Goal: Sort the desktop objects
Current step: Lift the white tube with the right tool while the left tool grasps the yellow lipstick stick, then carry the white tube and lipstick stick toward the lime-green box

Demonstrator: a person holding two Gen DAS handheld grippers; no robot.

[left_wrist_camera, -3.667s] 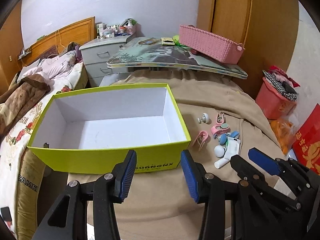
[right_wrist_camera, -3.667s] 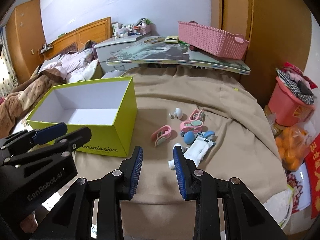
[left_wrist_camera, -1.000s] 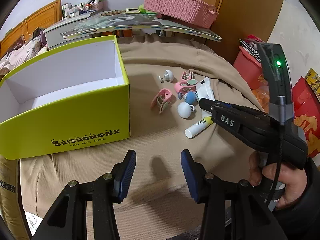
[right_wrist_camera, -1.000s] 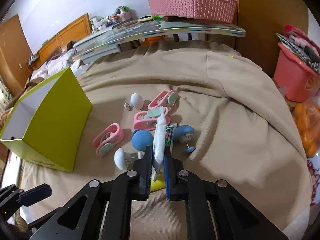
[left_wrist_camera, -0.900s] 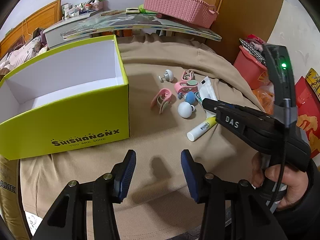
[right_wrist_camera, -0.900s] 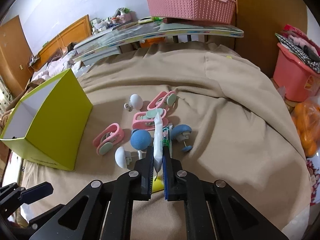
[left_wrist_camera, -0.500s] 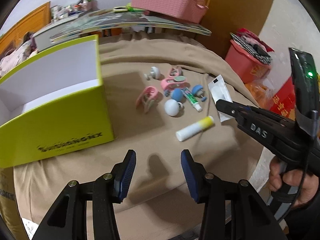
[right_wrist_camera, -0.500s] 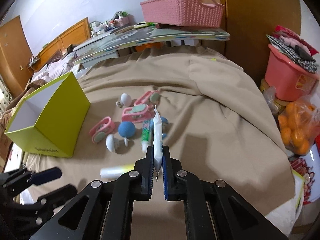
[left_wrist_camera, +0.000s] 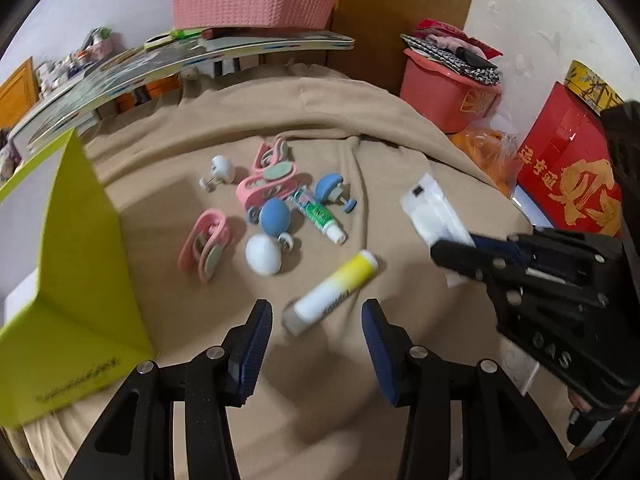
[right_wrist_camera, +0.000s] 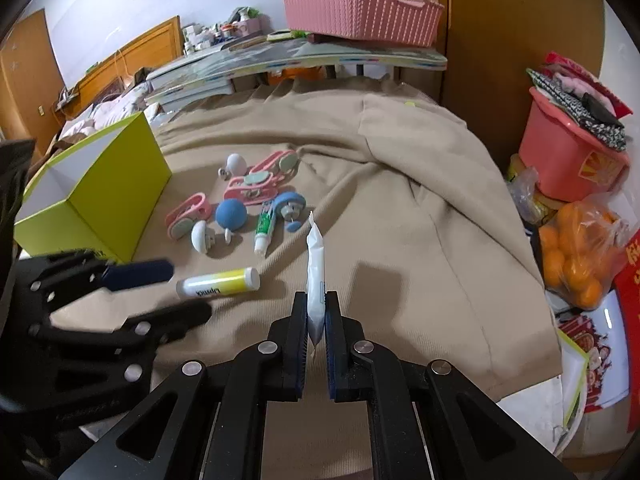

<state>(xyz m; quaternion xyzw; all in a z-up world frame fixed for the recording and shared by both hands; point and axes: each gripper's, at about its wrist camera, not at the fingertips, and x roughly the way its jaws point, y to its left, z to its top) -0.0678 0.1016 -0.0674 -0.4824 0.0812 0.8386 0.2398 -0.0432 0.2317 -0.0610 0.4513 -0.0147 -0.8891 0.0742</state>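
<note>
Right tongs [right_wrist_camera: 316, 316] pinching one white sachet [right_wrist_camera: 315, 276], left tongs [left_wrist_camera: 316, 332] spread empty, three pink clips [right_wrist_camera: 256, 184], one lip balm [right_wrist_camera: 218, 283].

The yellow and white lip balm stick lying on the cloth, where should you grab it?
Grip the lip balm stick around the middle of its round body, pads across its short width. It lies flat on the tan cloth, apart from the other items, angled directly ahead of the open left hand-held gripper, so come straight down from above.
</note>
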